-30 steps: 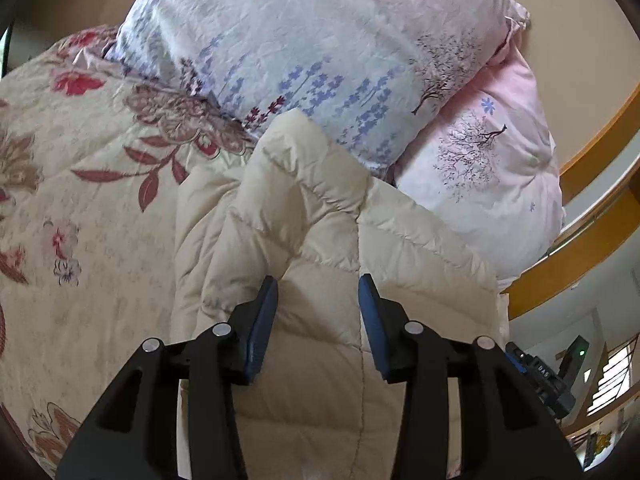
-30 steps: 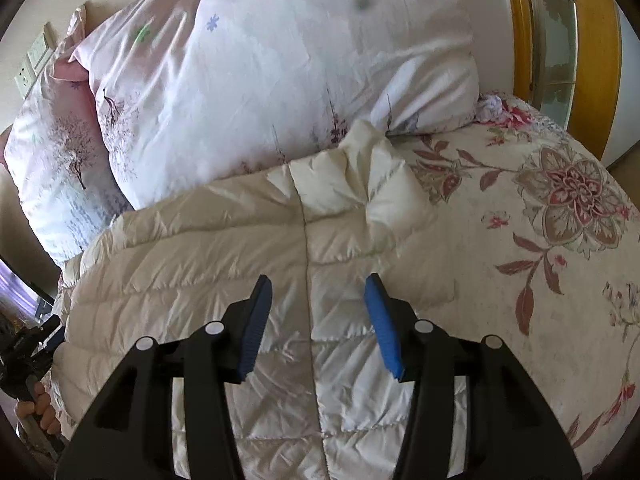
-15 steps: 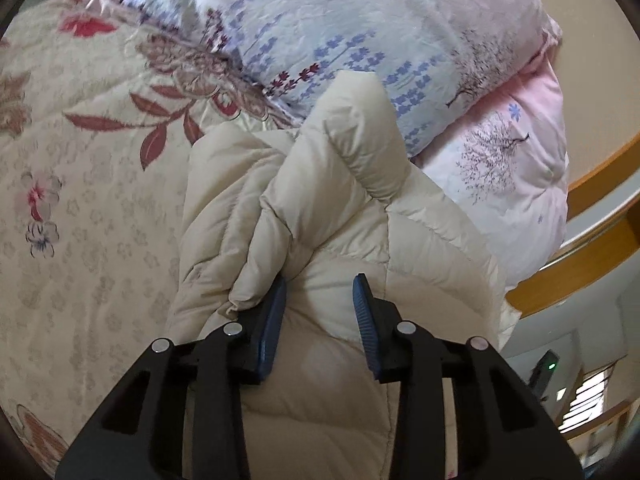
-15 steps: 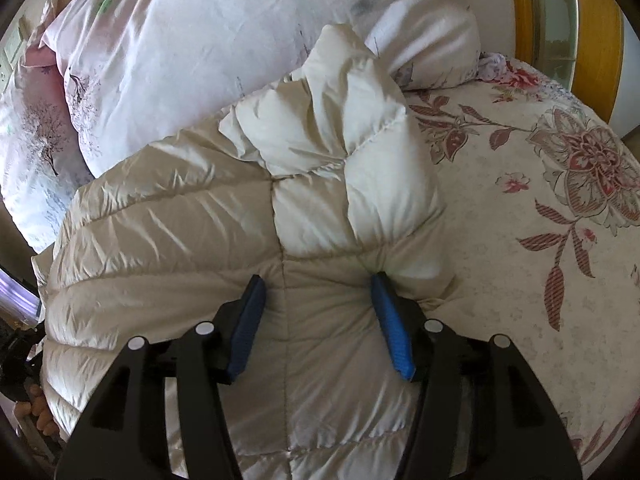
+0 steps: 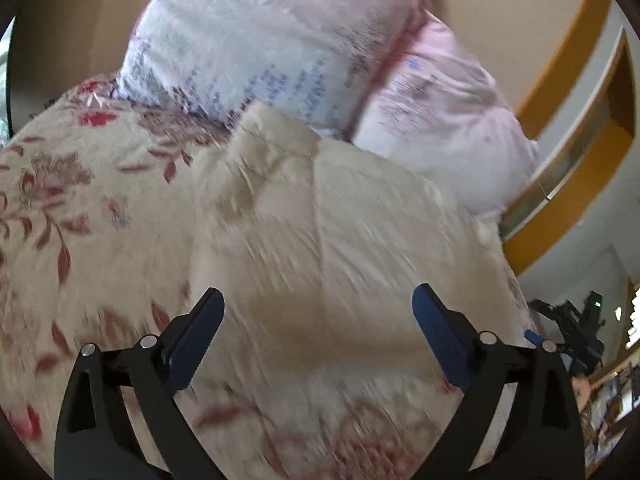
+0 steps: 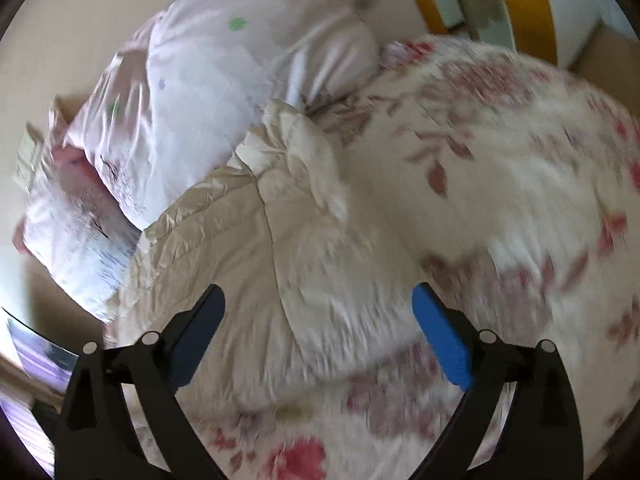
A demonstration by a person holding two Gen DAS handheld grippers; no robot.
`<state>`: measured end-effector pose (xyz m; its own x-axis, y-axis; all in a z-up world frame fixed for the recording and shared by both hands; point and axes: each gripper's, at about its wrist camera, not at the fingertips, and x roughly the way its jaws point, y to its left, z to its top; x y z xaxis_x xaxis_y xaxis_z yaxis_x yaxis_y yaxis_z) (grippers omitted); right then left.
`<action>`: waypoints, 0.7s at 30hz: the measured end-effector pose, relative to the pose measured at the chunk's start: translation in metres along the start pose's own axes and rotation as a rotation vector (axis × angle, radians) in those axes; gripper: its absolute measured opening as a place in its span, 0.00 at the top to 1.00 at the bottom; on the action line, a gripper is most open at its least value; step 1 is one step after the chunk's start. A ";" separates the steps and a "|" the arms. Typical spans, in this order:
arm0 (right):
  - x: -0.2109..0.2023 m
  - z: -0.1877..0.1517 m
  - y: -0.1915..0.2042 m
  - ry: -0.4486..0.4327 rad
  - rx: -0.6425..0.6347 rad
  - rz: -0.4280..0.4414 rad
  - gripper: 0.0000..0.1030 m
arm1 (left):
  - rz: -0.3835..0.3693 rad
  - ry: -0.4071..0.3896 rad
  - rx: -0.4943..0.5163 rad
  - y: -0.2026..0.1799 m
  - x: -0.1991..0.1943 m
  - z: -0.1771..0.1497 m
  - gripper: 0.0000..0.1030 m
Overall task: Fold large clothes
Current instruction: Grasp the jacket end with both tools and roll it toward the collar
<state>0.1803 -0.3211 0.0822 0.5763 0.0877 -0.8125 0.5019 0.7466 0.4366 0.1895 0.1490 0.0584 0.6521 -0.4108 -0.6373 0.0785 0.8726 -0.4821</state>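
A cream quilted down jacket (image 5: 320, 232) lies folded into a compact bundle on the floral bedspread, its far end against the pillows. It also shows in the right wrist view (image 6: 256, 256). My left gripper (image 5: 318, 312) is open wide and empty, held above the near edge of the jacket. My right gripper (image 6: 318, 312) is open wide and empty, above the jacket's near right side. Both views are motion-blurred.
Two pink and white printed pillows (image 5: 288, 40) (image 6: 192, 80) lean against the wall behind the jacket. The floral bedspread (image 5: 80, 216) (image 6: 500, 168) spreads left and right. A yellow wooden frame (image 5: 576, 168) borders the bed. A black device (image 5: 576, 332) stands beyond the bed edge.
Both grippers, pressed half-closed on the jacket's folded top before, have opened wide and pulled back and up. The jacket now lies released on the bed.
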 end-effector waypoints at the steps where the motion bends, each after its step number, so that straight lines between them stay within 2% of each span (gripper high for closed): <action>1: -0.002 -0.005 -0.005 0.009 0.028 0.002 0.08 | -0.003 0.021 -0.009 -0.003 -0.002 -0.007 0.06; 6: 0.005 -0.020 -0.023 0.079 0.137 0.028 0.08 | -0.021 0.123 -0.098 -0.003 0.006 -0.032 0.07; 8: 0.012 -0.023 -0.027 0.100 0.175 0.037 0.08 | -0.058 0.146 -0.153 0.001 0.012 -0.039 0.07; 10: 0.018 -0.026 -0.028 0.118 0.198 0.059 0.09 | -0.061 0.161 -0.192 0.004 0.019 -0.043 0.07; 14: 0.033 -0.026 -0.027 0.125 0.225 0.102 0.17 | -0.061 0.153 -0.290 0.013 0.033 -0.045 0.12; 17: 0.037 -0.024 -0.030 0.098 0.253 0.132 0.22 | -0.069 0.137 -0.375 0.023 0.040 -0.045 0.16; 21: 0.042 -0.022 -0.037 0.075 0.298 0.191 0.35 | -0.081 0.078 -0.461 0.033 0.041 -0.043 0.17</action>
<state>0.1719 -0.3310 0.0230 0.6345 0.2637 -0.7266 0.5621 0.4878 0.6679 0.1861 0.1496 -0.0096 0.5978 -0.5069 -0.6210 -0.2276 0.6355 -0.7378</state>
